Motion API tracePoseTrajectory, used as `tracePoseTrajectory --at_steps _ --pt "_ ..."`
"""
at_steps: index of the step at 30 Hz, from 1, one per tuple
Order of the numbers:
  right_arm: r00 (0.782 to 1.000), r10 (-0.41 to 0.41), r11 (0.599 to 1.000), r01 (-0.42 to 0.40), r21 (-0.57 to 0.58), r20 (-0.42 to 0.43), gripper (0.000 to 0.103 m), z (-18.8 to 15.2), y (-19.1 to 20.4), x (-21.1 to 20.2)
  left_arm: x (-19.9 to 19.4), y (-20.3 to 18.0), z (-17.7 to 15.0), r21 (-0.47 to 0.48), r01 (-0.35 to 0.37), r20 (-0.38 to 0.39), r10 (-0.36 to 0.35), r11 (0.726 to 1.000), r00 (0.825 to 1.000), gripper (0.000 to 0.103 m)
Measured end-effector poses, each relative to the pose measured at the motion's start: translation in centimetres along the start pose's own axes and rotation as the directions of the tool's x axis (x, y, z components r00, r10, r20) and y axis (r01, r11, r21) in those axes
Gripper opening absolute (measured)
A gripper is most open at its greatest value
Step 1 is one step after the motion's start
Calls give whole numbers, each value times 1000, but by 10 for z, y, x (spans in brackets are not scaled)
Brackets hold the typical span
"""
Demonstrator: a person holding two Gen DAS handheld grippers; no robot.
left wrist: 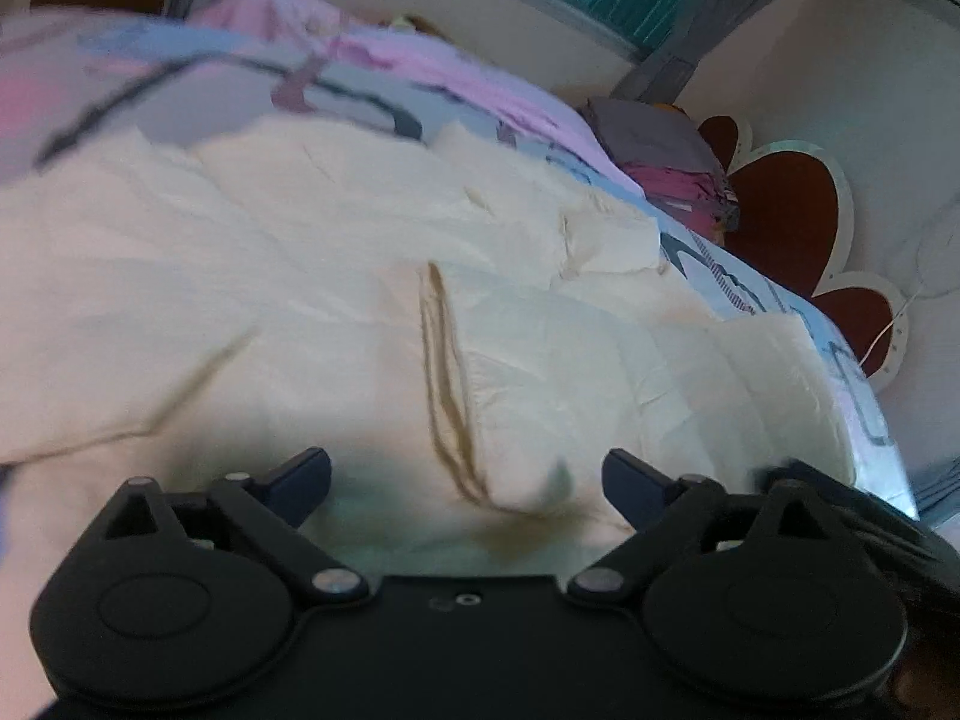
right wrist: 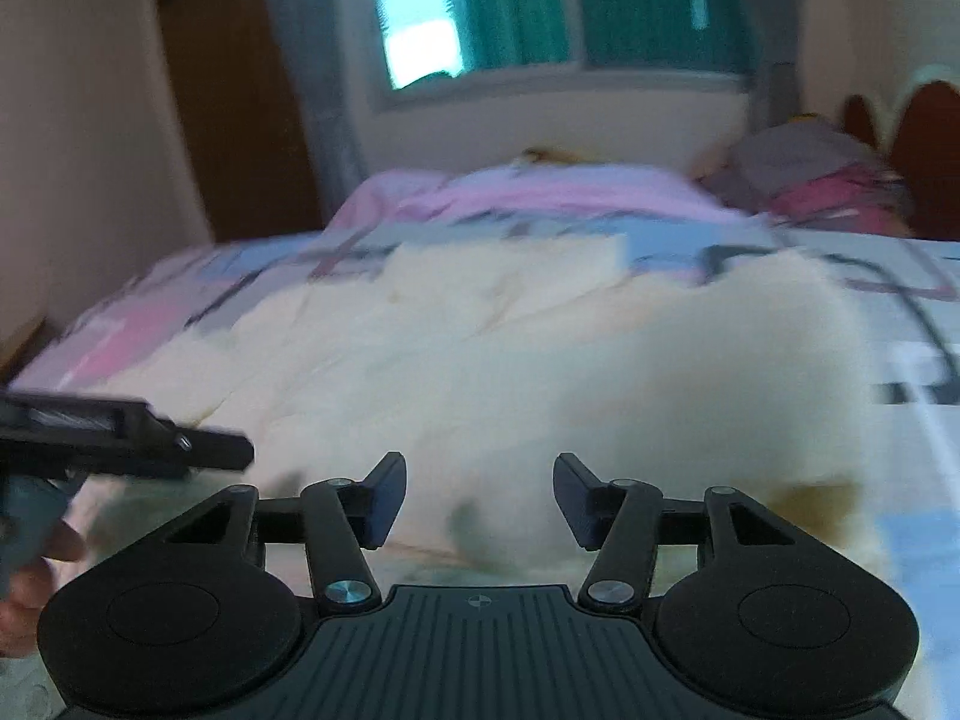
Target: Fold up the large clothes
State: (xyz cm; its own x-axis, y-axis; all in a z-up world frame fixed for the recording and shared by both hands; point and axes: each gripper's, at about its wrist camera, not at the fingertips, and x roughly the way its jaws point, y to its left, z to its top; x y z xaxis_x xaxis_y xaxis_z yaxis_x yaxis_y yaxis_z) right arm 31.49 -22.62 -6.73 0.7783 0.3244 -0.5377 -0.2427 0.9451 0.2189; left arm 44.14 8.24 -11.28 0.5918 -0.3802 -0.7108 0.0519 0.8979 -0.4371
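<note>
Left gripper (left wrist: 467, 477): jaws spread wide, nothing between the pads; released. It hangs over the cream garment (left wrist: 336, 312), pointing down at a tan-edged seam running along the cloth.

Right gripper (right wrist: 478, 495): jaws parted, nothing grasped; the cream garment (right wrist: 510, 360) lies beneath and ahead of the fingers. In the right wrist view, the left gripper (right wrist: 180, 450) enters from the left edge, with part of a hand (right wrist: 36, 564) below it.

The garment lies spread and rumpled on a bed, over a patterned sheet (left wrist: 180, 78) in pink, blue and grey. A pile of folded clothes (left wrist: 672, 168) sits at the far corner of the bed, near a red scalloped headboard (left wrist: 786, 216). A window (right wrist: 540, 6) with green shutters stands behind the bed; both views are motion-blurred
</note>
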Motion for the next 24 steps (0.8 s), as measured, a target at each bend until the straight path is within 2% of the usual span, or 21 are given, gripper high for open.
tracePoseTrajectory --at_steps 2,3,5,7,10,12,15,17,21,24 --pt "999 -37 999 37 25 8 39 0 -22 -19 14 0 3 -10 5 -21 -5 1000 1000 92" --pt "998 -60 997 59 46 10 34 -2 -35 -27 20 -1 5 -1 8 -29 -8 1000 1000 88" --pt "996 -93 992 92 88 -3 27 -7 -57 -37 30 -6 10 22 15 -42 -14 1000 999 70" --pt "990 -138 980 140 141 -26 27 -12 -78 -41 38 -11 13 38 20 -56 -18 999 998 30" --pt "985 -158 967 168 194 -67 27 -18 -103 -48 39 -15 15 57 20 -38 -18 998 999 8" --pt "983 -164 965 177 194 -82 27 -18 -108 -41 26 -18 16 60 22 13 -22 998 1000 6" --pt "981 -175 962 189 196 -90 27 -19 -114 -32 -2 -17 17 70 -15 96 8 997 995 6" --pt "979 -177 961 193 197 -97 27 -21 -119 -28 -17 -11 16 80 -49 125 39 996 991 6" --pt "967 -203 955 230 188 -152 27 -31 -128 -10 -4 11 7 71 -148 69 143 987 987 6" --pt "968 -197 960 222 170 -154 27 -27 -128 -15 4 13 5 59 -162 64 158 985 985 6"
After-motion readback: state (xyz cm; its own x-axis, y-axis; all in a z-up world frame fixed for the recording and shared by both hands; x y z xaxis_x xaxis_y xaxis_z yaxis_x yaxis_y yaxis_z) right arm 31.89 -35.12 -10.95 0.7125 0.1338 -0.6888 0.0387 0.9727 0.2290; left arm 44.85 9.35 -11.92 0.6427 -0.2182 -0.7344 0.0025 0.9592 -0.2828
